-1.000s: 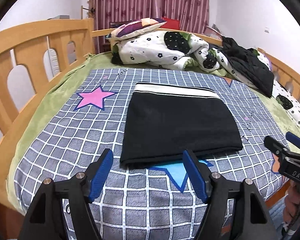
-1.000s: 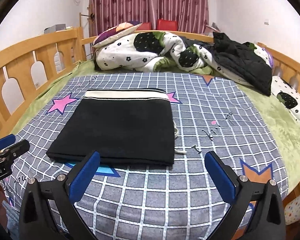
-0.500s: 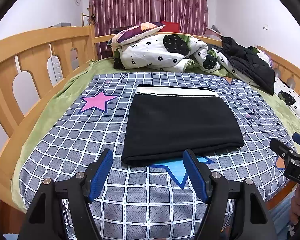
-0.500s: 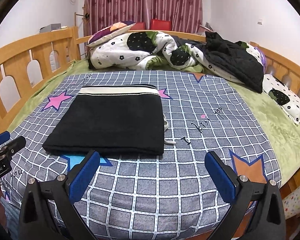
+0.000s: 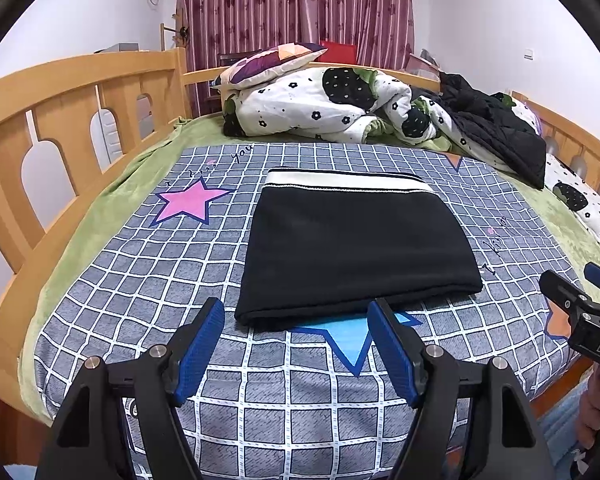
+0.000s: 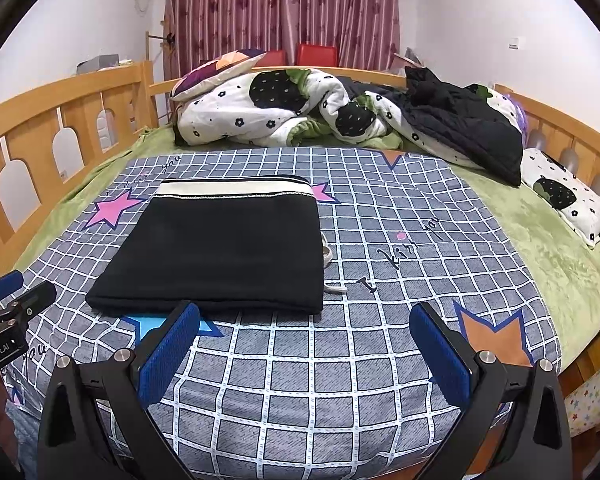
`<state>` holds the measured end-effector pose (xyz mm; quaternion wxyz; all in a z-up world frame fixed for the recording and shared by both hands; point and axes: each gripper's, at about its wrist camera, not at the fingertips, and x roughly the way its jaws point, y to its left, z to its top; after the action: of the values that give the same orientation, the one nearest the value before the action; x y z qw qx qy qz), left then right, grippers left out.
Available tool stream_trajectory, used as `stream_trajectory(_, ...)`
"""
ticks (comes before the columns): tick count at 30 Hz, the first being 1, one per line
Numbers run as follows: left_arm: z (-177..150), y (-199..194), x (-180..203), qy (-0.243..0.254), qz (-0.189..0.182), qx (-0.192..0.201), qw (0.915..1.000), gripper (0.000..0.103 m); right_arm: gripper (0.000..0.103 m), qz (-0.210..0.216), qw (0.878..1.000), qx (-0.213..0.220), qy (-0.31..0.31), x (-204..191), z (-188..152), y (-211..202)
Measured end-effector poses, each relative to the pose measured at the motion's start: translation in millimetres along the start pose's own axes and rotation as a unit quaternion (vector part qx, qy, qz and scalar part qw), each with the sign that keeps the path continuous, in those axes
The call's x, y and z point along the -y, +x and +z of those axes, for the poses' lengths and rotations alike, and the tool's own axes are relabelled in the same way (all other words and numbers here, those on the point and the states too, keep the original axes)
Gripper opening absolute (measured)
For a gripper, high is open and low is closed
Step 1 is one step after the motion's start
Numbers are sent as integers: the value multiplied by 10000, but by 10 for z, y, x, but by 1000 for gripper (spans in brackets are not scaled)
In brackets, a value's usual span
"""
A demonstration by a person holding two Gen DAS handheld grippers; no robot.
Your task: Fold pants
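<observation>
The pants [image 5: 356,248] lie folded into a flat black rectangle on the checked bedspread [image 5: 140,280], with a cream waistband band along the far edge.

From left to right, the left wrist view shows a wooden rail [image 5: 60,120], a pink star [image 5: 190,202] printed just beside the pants, then the pants, and at the right edge the right gripper [image 5: 588,288] seen from the side with part of a hand [image 5: 596,408] under it. The right wrist view shows what that view does not: a white drawstring [image 6: 332,268] poking out from the right edge of the pants, and an orange star [image 6: 496,336] on the spread. At its left edge it shows the tips of the left gripper [image 6: 12,292].

The left gripper [image 5: 296,344] hovers over the spread just in front of the near fold of the pants, jaws spread apart and empty. The right gripper [image 6: 304,352] sits near the pants' near right corner, jaws wide and empty; its left finger [image 6: 168,356] overlaps the near edge of the pants in the picture.

A crumpled floral quilt [image 5: 320,108] and a dark jacket [image 5: 496,128] lie beyond. The layers inside the fold are hidden, and the person is cut off.
</observation>
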<state>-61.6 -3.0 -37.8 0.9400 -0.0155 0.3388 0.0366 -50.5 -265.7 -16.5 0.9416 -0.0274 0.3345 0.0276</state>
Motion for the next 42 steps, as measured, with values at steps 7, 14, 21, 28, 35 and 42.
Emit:
stream_trajectory(7,-7,-3,7,12,-10,1,10000,72,103,11,10000,8,5,4,2,-5)
stream_trajectory(14,-6,-12,10,-14,-25,12,10000,72,103,-10,10000,16,20,-3,16,-7)
stream_trajectory(21,-5,-17,8,-20,-26,12,10000,72,103,-7,10000,17,4,-2,17,-8)
stream_trajectory(28,-8,-20,19,-19,-21,27,10000,72,103,4,10000,18,4,-3,16,-11)
stream_trajectory(35,-16,-38,13,-18,-35,39,10000,72,103,-12,10000,34,2,4,8,-18)
stream_trajectory(42,-18,-41,9,-1,-75,56,10000,72,103,-3,10000,47,-14,11,4,-16)
